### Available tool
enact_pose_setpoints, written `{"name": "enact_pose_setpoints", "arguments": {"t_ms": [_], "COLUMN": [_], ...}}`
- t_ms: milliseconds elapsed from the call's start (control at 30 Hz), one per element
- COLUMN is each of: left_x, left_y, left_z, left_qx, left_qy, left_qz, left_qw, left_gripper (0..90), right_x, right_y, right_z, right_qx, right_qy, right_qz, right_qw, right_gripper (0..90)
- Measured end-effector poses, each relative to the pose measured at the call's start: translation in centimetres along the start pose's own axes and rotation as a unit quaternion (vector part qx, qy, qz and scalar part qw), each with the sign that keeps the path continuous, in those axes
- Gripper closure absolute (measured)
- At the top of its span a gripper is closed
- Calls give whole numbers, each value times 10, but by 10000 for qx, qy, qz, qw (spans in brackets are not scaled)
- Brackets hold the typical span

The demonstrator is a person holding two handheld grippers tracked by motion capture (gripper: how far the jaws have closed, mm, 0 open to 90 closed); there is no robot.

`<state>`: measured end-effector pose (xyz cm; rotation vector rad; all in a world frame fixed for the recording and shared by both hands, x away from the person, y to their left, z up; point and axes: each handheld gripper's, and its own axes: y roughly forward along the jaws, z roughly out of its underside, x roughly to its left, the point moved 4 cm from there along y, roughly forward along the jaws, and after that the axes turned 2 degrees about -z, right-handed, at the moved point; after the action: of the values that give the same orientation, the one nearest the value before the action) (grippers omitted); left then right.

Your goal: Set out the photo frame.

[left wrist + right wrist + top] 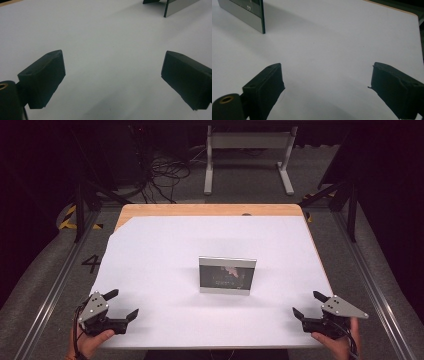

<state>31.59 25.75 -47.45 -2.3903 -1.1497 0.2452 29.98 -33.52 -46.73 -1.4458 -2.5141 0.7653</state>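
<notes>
A small framed picture (227,275) with a silver border stands upright near the middle of the white table (165,245). Its edge shows at the top right of the left gripper view (175,6) and at the top left of the right gripper view (247,13). My left gripper (122,302) rests at the front left corner, held by a hand, jaws wide apart with nothing between them (112,75). At the front right corner my right gripper (310,304) is likewise open and empty (327,85). Both are well short of the picture.
The table's wooden back edge (210,210) is bare beyond the white cover. Behind the table stand a white metal stand (247,155) and tangled cables (165,172) on the floor. Metal rails (55,285) run along both sides.
</notes>
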Motion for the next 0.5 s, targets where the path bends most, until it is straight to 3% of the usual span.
{"name": "enact_pose_setpoints", "arguments": {"t_ms": [500], "left_x": [0], "left_y": [1], "left_z": [0], "left_qx": [46], "left_qy": [11], "left_qz": [-44], "left_qw": [10000], "left_gripper": [63], "right_x": [3], "right_y": [2], "right_z": [0], "right_qx": [49], "right_qy": [-70], "right_qz": [-4], "right_qw": [10000], "right_gripper": [119]}}
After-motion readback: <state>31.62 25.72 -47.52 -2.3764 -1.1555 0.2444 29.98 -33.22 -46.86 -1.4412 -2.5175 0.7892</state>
